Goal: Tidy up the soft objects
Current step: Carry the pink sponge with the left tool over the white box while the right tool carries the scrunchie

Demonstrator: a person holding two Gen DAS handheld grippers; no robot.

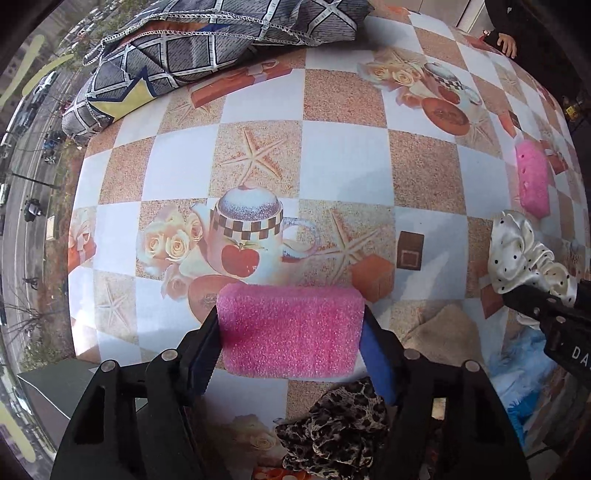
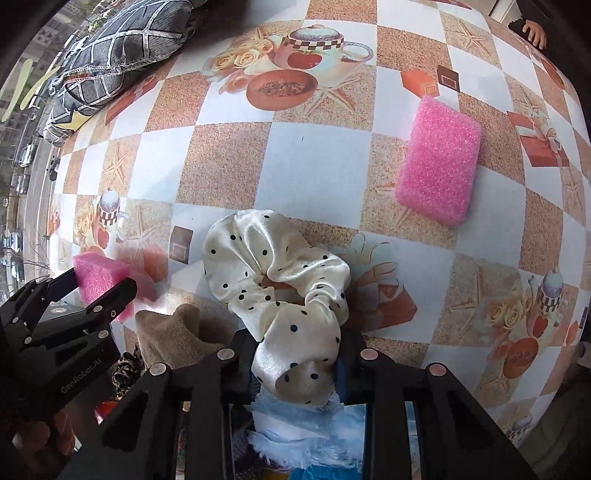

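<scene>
A: Pink foam block (image 1: 290,328), held crosswise between the two blue pads of the left gripper (image 1: 290,345); both pads (image 1: 201,363) press its short ends. The right wrist view shows the same block (image 2: 98,282) raised at the left, above the checkered worktop (image 2: 314,162).

B: And the right gripper (image 2: 295,365)?

A: Clenched on a cream satin scrunchie with black dots (image 2: 280,291). One end of the scrunchie is pinched between the fingers; the rest spreads forward over the worktop. In the left wrist view it appears at the right edge (image 1: 524,254), ahead of the black gripper body.

B: Other soft items?

A: A second pink foam block (image 2: 439,162) lies flat on the worktop, well apart from both grippers, to the right and farther back. A beige cloth (image 2: 173,336) sits between the two grippers, near the worktop's front edge. A leopard-print fabric (image 1: 340,432) lies just beneath the left gripper. Pale blue fluffy material (image 2: 306,424) lies below the right gripper; what it rests on cannot be told, since the fingers hide most of it.

B: Background?

A: A grey patterned cushion (image 1: 207,48) rests at the far left corner of the worktop. A person's hand (image 2: 533,35) touches the far right edge.
</scene>
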